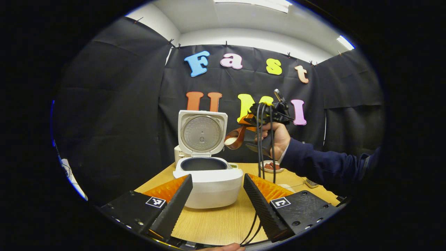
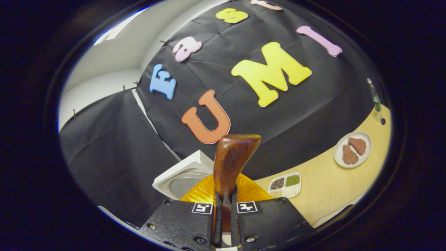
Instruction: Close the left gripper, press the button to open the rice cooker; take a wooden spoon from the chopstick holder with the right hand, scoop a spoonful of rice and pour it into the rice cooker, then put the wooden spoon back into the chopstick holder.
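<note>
Ahead, in the left gripper view, the rice cooker is seen standing on the wooden bench with its lid raised upright and the dark inner pot exposed. The left gripper is held released, its two fingers spread wide on either side of the cooker's body and apart from it. Above and just right of the open pot, the wooden spoon, loaded with white rice, is held up by the right gripper in a person's hand. In the right gripper view, the right gripper is seen clenched on the spoon's handle, with the cooker's lid below it and a divided grain dish and a plate lying on the bench.
</note>
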`<state>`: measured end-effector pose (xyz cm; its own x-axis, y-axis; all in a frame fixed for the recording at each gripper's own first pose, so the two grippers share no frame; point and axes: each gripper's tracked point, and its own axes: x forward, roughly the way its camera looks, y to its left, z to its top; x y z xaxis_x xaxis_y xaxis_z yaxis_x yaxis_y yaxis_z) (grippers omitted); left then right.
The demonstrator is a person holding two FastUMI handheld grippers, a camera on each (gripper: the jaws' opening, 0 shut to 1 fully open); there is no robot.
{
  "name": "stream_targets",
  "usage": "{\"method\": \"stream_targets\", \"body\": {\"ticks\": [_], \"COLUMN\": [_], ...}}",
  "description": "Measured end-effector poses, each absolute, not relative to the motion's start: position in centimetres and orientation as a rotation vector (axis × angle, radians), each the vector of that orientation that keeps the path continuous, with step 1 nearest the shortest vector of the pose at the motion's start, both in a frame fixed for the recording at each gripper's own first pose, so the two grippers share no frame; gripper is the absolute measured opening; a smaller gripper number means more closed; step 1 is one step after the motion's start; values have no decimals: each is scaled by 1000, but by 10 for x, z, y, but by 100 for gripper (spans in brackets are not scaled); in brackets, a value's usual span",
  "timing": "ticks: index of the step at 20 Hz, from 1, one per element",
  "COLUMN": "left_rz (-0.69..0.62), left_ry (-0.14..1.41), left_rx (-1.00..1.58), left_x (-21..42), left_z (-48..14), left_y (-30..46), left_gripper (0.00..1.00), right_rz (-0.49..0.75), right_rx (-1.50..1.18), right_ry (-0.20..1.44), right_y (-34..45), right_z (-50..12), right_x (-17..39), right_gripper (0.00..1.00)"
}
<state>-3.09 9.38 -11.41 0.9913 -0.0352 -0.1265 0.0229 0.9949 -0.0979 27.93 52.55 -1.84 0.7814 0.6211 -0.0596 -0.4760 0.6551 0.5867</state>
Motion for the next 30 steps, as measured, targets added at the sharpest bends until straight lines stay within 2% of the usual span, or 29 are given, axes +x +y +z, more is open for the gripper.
{"method": "stream_targets", "body": {"ticks": [5,13,19,26,27,30], "left_rz": [-22,-5,17,41,42,36], "left_ry": [141,167,200,194,186,165], "left_rx": [-112,-121,-153,-159,-159,-145], "left_x": [-33,-39,-44,-52,-52,-51], "left_z": [-118,-126,-136,-126,-125,-116], "left_y": [99,110,116,111,111,104], "left_gripper": [94,94,94,94,94,93], "right_rz": [655,758,797,781,772,766], "right_rx": [335,-42,-78,-118,-114,-71], "right_ry": [186,12,-26,-96,-102,-97], "right_y": [572,610,614,589,581,538], "right_z": [-35,-41,-32,-7,-3,8], "right_x": [276,230,206,195,193,182], "right_gripper": [12,12,10,12,10,12]}}
